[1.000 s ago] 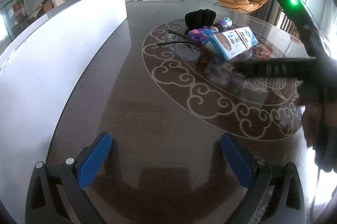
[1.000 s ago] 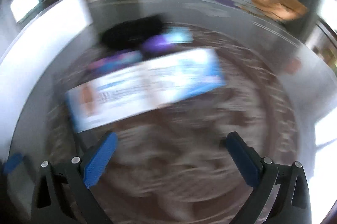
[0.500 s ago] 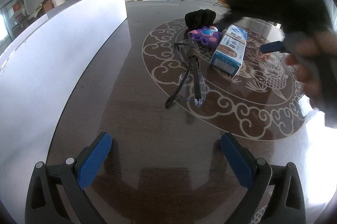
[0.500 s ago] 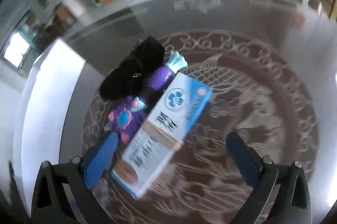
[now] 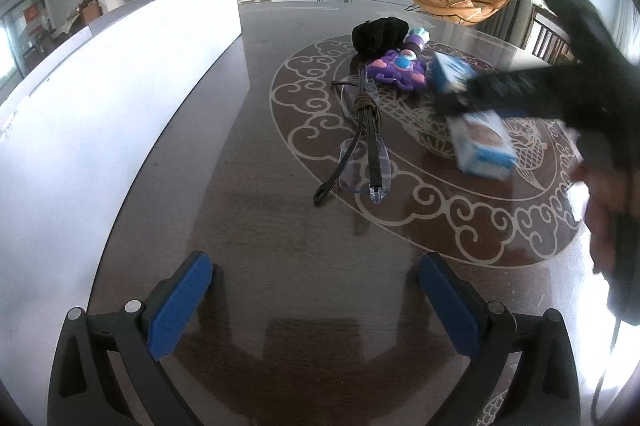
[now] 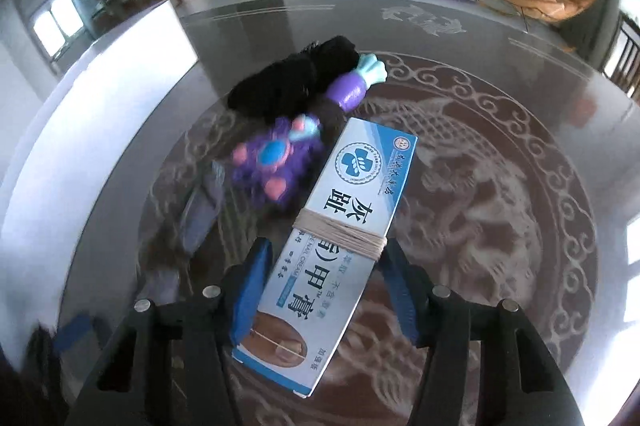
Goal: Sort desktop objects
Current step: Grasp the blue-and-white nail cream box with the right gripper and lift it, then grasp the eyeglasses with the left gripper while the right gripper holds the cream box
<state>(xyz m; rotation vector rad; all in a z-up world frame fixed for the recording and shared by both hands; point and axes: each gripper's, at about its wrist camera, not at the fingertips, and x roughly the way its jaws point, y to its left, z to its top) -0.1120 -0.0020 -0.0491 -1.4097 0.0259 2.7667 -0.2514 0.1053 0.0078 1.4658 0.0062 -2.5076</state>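
Note:
A long blue-and-white cream box [image 6: 352,226] with string wound round its middle lies skewed between the pads of my right gripper [image 6: 328,246]. Its jaws are closing, and both pads touch the box's long sides. From the left wrist, that gripper [image 5: 500,93] is a dark blur across the box [image 5: 484,141] at the right. Beyond it lie a purple paw-shaped toy [image 6: 276,161], a purple and teal toy [image 6: 356,81] and a black fuzzy cloth [image 6: 288,81]. My left gripper [image 5: 316,266] stands open over bare table.
A bundled black cable [image 5: 368,121] lies over clear safety glasses [image 5: 364,165] in mid table. A tall white board [image 5: 120,85] runs along the left side. The dark round table [image 5: 280,226] has a pale scroll pattern. A hand [image 5: 600,201] shows at the right.
My right gripper has dropped over the cream box and its jaws have narrowed onto it. In the left wrist view the box has shifted nearer and to the right. The left gripper has not moved.

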